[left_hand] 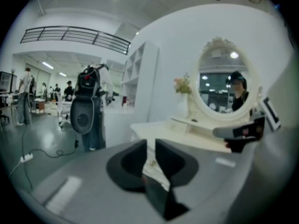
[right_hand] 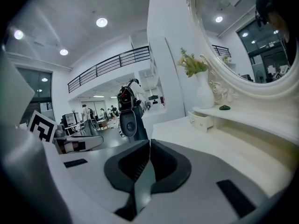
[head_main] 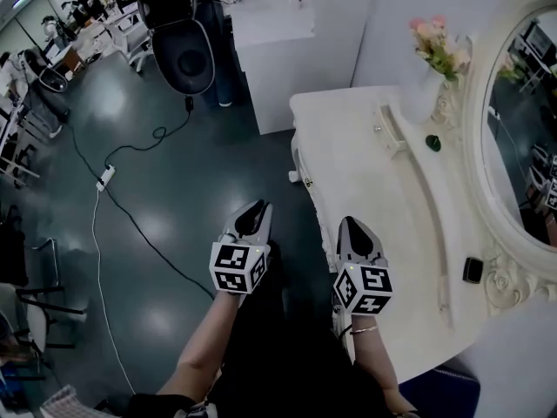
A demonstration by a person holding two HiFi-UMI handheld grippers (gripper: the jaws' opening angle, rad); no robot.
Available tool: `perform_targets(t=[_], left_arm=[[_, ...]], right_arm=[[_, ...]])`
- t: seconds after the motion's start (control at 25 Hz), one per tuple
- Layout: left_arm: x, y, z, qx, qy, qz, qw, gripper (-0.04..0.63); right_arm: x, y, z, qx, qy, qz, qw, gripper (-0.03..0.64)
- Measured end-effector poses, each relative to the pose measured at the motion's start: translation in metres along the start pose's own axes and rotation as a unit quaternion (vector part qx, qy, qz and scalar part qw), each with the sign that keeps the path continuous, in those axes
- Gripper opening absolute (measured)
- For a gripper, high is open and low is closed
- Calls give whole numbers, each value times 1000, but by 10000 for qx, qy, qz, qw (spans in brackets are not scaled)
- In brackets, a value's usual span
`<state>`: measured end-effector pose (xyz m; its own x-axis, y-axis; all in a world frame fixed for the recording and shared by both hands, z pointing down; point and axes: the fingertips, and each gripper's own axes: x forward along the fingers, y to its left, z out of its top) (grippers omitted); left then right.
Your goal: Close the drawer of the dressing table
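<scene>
The white dressing table [head_main: 365, 190] with its oval mirror [head_main: 522, 120] fills the right of the head view. A small drawer [head_main: 389, 129] with round knobs sits on the raised back shelf and juts out from it; it also shows in the right gripper view [right_hand: 202, 120]. My left gripper [head_main: 252, 220] hovers over the floor just left of the table's front edge, its jaws a narrow gap apart with nothing between them [left_hand: 150, 146]. My right gripper [head_main: 357, 233] is over the table's near end, pointing along the top, jaws together and empty [right_hand: 149, 146].
A vase of flowers [head_main: 435, 55] stands at the far end of the shelf, with a small green object [head_main: 432, 143] beside it and a dark object [head_main: 473, 270] nearer. A white cabinet [head_main: 270, 50], a black chair [head_main: 184, 55] and a floor cable [head_main: 130, 216] lie to the left.
</scene>
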<state>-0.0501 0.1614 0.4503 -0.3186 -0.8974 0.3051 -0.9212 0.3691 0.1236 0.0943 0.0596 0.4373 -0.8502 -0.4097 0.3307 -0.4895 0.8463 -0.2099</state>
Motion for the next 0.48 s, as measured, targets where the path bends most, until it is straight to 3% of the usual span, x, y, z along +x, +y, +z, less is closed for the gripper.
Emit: perform_targets(t=[0.48], left_arm=[[116, 109, 52, 55, 56, -430, 9990, 69]], right_arm=[[141, 10, 65, -39, -89, -587, 9982, 3]])
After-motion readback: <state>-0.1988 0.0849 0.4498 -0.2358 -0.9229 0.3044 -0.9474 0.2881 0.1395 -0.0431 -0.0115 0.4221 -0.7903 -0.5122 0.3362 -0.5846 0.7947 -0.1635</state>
